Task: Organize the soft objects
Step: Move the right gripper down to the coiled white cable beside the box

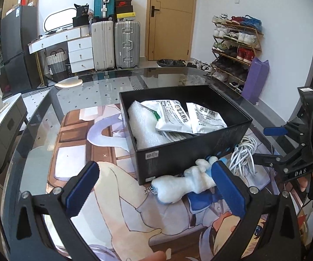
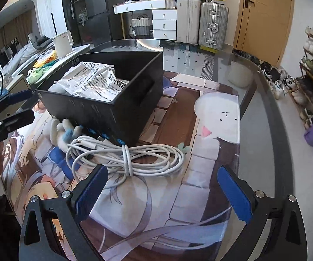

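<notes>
Both grippers wide open, holding nothing.
Left gripper [image 1: 154, 187]: one plush toy [image 1: 178, 187] between fingers. Right gripper [image 2: 163, 189]: one cable coil [image 2: 123, 154] ahead. One box [image 1: 191, 154], maybe three pouches [image 1: 191, 117].

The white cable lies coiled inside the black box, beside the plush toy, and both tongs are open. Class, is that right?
Not quite. The white cable lies coiled on the mat outside the black box, against its wall, as the right wrist view shows. It is beside the plush toy, and both tongs, left and right, are open.
</notes>
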A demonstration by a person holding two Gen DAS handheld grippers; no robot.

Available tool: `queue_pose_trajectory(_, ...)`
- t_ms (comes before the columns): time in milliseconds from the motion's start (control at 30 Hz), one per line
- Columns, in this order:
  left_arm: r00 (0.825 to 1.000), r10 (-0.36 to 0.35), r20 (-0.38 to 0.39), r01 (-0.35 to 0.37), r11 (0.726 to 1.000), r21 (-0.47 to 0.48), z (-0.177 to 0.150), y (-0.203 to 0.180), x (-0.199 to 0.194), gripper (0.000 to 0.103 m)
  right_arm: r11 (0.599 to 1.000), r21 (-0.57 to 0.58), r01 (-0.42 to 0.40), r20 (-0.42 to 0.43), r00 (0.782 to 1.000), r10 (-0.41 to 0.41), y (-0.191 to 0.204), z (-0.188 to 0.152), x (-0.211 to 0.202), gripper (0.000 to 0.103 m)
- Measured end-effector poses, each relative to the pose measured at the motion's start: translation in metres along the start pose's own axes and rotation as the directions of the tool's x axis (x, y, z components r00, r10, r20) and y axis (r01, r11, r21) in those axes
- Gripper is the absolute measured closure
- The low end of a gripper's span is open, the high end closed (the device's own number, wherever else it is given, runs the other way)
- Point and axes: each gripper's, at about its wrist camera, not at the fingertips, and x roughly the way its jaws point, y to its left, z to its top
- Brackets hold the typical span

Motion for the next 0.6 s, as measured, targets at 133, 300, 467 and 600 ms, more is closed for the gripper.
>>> queue_pose_trajectory(133, 1.000, -0.002, -0.004, 0.002, 1.000, 0.005, -0.001, -0.002, 0.001, 0.000, 0.999, 0.049, -0.011, -0.020, 1.000, 0.012, -0.007, 0.002, 0.011, 0.001)
queue_pose_trajectory(300, 1.000, -0.004, -0.012, 0.004, 1.000, 0.007, -0.003, -0.002, 0.003, 0.000, 0.999, 0.041, -0.028, -0.025, 0.999, 0.029, -0.001, 0.003, 0.017, 0.001)
queue_pose_trajectory(467, 1.000, -0.007, -0.015, 0.007, 1.000, 0.008, -0.003, -0.001, 0.003, 0.000, 0.999, 0.033, -0.040, -0.024, 0.999, 0.041, 0.006, 0.006, 0.022, 0.001)
queue_pose_trajectory(600, 1.000, -0.007, -0.010, 0.007, 1.000, 0.015, -0.003, -0.002, 0.003, 0.000, 0.999, 0.029, -0.045, -0.025, 0.999, 0.046, 0.011, 0.008, 0.024, 0.001)
